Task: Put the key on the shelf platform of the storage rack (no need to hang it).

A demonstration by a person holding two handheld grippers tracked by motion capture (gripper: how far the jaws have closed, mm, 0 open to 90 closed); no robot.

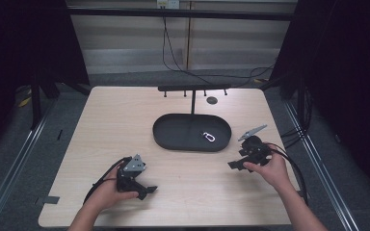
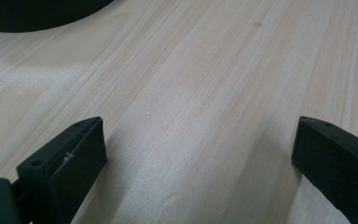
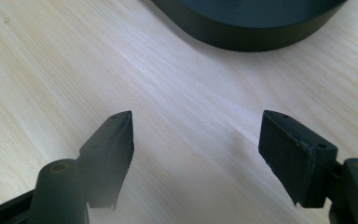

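**Both grippers empty beside the tray; clip lies inside it**

We find the black oval tray [image 1: 173, 139] at the middle of the wooden table [image 1: 115, 125], with a small silvery clip [image 1: 209, 136] lying flat in its right half, clear of the rim. A black stand [image 1: 193, 94] with short pegs rises at the tray's far edge; we judge it a hanging rail, though nothing hangs from it.

The right gripper [image 1: 237, 165] sits just right of the tray's near right end, low over the table and pointed leftward. In the right gripper view its jaws stand wide apart with only bare wood between them and the tray wall [image 3: 242, 39] just ahead. We judge this a stance kept close to the clip, the nearest thing to reach for.

The left gripper [image 1: 147, 191] rests near the front left, well apart from the tray. Its jaws are likewise spread, holding nothing; we read it as parked out of the way.
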